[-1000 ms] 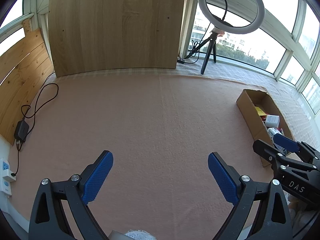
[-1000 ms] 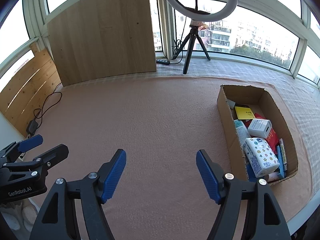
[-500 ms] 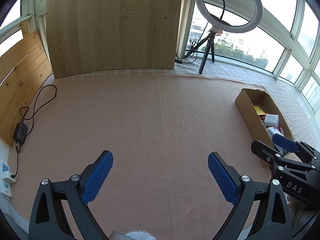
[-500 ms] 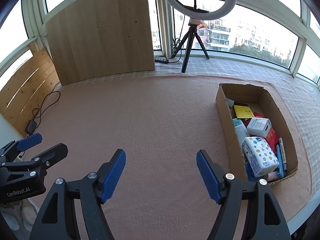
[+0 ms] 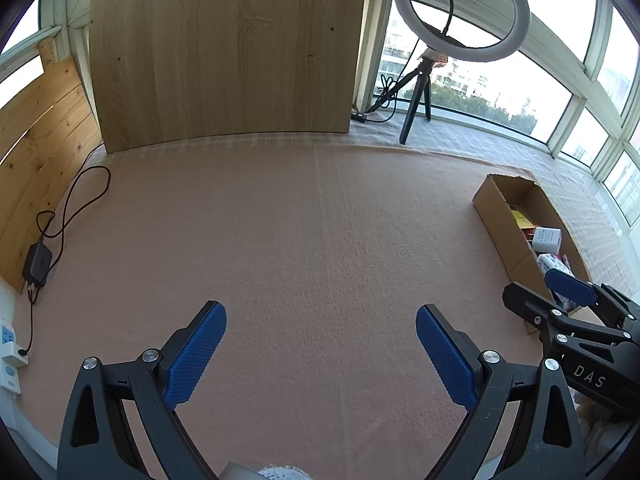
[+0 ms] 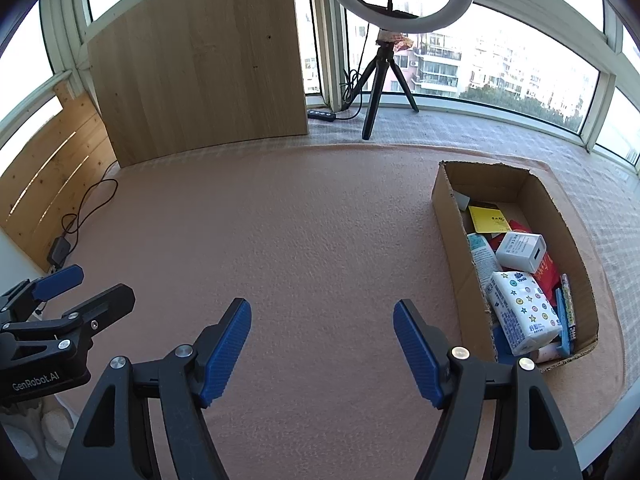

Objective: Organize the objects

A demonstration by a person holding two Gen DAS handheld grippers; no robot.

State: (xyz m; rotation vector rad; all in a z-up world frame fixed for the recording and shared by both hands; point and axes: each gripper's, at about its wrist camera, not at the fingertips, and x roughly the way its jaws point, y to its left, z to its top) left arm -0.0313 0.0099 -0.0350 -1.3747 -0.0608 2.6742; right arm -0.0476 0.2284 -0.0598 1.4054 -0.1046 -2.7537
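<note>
While I hold both tongs low over the pink mat (image 5: 304,232), each one is released, its 2 blue pads spread wide with nothing between them. My left gripper (image 5: 320,344) points across the bare middle of the mat, and my right gripper (image 6: 322,340) does the same a little nearer the box (image 6: 448,216). In the left view the right gripper shows at the right edge, in front of the near end of the box; in the right view the left gripper shows at the left edge, well apart from the box.

The box is open-topped cardboard and lies on the right side of the mat. Everything loose that I can see sits inside it: a white pack with coloured stars (image 6: 522,312) toward the near end, a white charger box (image 6: 520,251) resting above it, a yellow card (image 6: 489,219) flat toward the far end, a red packet (image 6: 546,272) under the charger box, and a blue item (image 6: 563,324) on edge beside the pack, against the right wall.

Beyond the mat a ring light (image 6: 396,4) stands on a black tripod at the windows, next to a tall wooden board (image 5: 224,52). A black cable (image 5: 72,208) and adapter lie along the left edge.
</note>
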